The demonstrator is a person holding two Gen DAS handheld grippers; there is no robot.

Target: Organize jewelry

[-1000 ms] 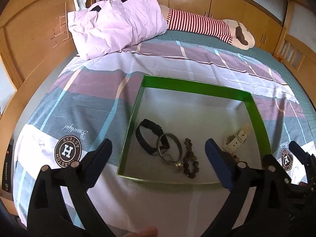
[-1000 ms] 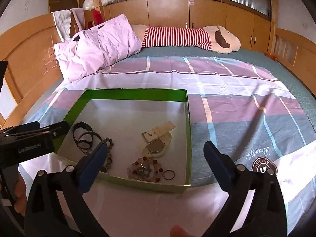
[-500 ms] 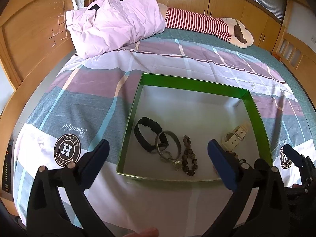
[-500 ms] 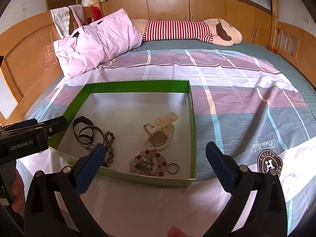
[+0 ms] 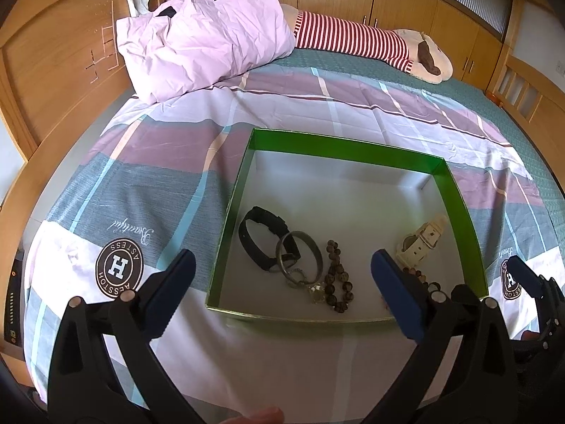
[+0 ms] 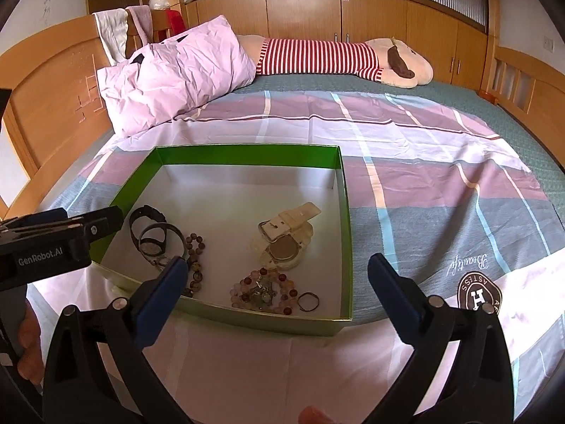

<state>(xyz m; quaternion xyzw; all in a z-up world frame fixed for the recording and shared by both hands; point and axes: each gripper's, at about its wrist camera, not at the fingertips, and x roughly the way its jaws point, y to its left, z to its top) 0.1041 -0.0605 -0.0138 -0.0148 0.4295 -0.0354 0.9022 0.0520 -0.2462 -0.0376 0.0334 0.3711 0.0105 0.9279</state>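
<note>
A shallow green box (image 5: 339, 146) (image 6: 247, 152) lies on the bed near its front edge. In it lie a black band (image 5: 261, 238) (image 6: 146, 213), a metal bangle (image 5: 300, 256) (image 6: 162, 238), a dark bead bracelet (image 5: 337, 279) (image 6: 196, 251), a cream watch (image 5: 423, 242) (image 6: 286, 236), a reddish bead bracelet (image 6: 263, 291) and a small ring (image 6: 308, 301). My left gripper (image 5: 280, 282) is open and empty above the box's near-left part. My right gripper (image 6: 277, 281) is open and empty above the box's near-right part. The left gripper also shows in the right wrist view (image 6: 63, 233).
The bed has a plaid sheet (image 6: 441, 183). A pink pillow (image 5: 201, 39) and a striped plush toy (image 5: 370, 46) lie at the far end. A wooden headboard (image 5: 53, 81) stands on the left; wardrobes line the back wall.
Both grippers have drawn slightly back and up from the box; it sits a little further off. Nothing in the box has moved.
</note>
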